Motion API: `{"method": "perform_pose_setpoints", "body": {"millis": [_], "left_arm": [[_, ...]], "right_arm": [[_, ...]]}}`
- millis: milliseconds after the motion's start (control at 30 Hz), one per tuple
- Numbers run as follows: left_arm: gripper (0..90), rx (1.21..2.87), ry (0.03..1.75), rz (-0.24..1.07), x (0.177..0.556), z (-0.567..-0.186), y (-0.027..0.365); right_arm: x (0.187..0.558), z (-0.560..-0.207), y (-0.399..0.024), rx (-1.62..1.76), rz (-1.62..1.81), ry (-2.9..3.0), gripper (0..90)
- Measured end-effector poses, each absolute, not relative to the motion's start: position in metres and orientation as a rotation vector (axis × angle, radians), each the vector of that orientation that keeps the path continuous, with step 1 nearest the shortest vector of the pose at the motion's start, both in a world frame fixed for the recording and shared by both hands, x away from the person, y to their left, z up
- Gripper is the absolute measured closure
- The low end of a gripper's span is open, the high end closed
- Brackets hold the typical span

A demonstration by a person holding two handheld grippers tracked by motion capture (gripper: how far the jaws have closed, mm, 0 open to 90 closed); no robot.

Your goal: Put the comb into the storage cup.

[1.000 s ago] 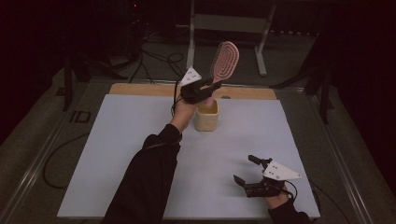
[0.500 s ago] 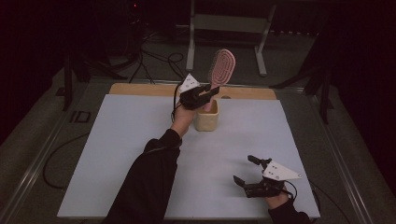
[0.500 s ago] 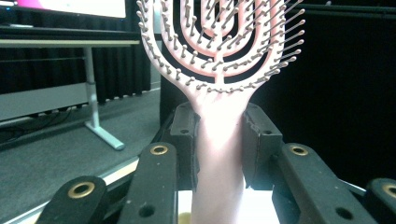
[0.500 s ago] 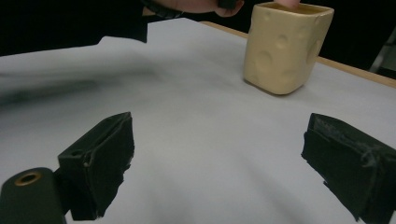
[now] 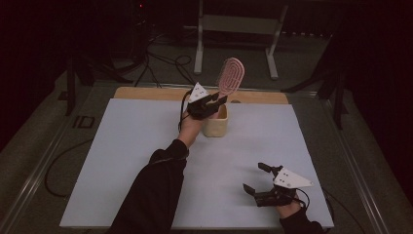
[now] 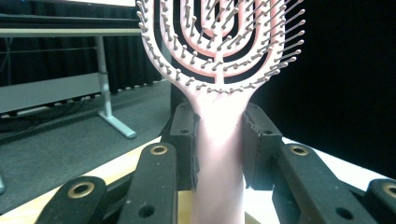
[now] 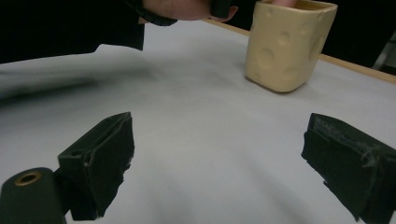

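Note:
A pink hairbrush (image 5: 230, 78) stands upright with its bristled head up and its handle (image 6: 219, 158) going down into a cream cup (image 5: 216, 124) near the table's far edge. My left gripper (image 5: 210, 103) is shut on the handle just above the cup's rim; in the left gripper view both pads (image 6: 184, 140) press on its sides. My right gripper (image 5: 257, 178) rests low near the front right of the table, jaws wide open with nothing between them. The cup (image 7: 287, 44), dimpled like cheese, stands ahead of it.
The white table top (image 5: 122, 161) has a wooden strip (image 5: 146, 93) along its far edge. A metal stand's feet (image 5: 234, 29) and cables lie on the floor beyond. The person's dark sleeve (image 5: 156, 195) reaches across the table's middle.
The left gripper has sunk a little with the brush, bringing the handle lower into the cup. The right gripper has stayed put.

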State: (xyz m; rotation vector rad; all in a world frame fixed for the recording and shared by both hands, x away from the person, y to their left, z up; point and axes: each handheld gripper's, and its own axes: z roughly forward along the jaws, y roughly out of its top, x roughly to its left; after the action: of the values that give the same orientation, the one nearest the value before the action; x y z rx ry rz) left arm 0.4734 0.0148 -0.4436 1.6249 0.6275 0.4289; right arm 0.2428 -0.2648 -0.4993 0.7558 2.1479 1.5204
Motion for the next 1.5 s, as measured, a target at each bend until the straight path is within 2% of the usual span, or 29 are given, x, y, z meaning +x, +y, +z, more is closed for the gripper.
{"method": "perform_pose_setpoints", "body": {"millis": [333, 867, 1000, 1033, 1067, 1167, 1200, 1233, 1500], "left_arm": [[69.4, 1.687, 0.64, 0.479, 0.472, -0.451, 0.013], [68.3, 1.79, 0.723, 0.446, 0.475, -0.454, 0.016], [65.5, 1.837, 0.732, 0.44, 0.475, -0.452, 0.016], [52.1, 1.859, 0.751, 0.441, 0.475, -0.452, 0.015], [44.5, 1.865, 0.75, 0.445, 0.474, -0.451, 0.015], [29.2, 1.865, 0.784, 0.44, 0.472, -0.448, 0.018], [29.2, 1.873, 0.806, 0.418, 0.473, -0.445, 0.02], [15.6, 1.881, 0.799, 0.381, 0.474, -0.444, 0.023], [2.4, 1.914, 0.736, 0.336, 0.469, -0.44, 0.03]], "right_arm": [[0.243, -0.499, -0.265, 0.744, 1.52, 2.15, 8.7], [0.242, -0.499, -0.264, 0.745, 1.525, 2.158, 8.7], [0.242, -0.499, -0.265, 0.752, 1.524, 2.16, 8.7], [0.242, -0.499, -0.265, 0.75, 1.525, 2.158, 8.7], [0.243, -0.499, -0.265, 0.749, 1.524, 2.156, 8.7], [0.242, -0.499, -0.265, 0.751, 1.522, 2.16, 8.7], [0.242, -0.499, -0.265, 0.751, 1.522, 2.16, 8.7], [0.243, -0.499, -0.264, 0.749, 1.52, 2.158, 8.7], [0.243, -0.499, -0.264, 0.751, 1.514, 2.162, 8.7]]}}
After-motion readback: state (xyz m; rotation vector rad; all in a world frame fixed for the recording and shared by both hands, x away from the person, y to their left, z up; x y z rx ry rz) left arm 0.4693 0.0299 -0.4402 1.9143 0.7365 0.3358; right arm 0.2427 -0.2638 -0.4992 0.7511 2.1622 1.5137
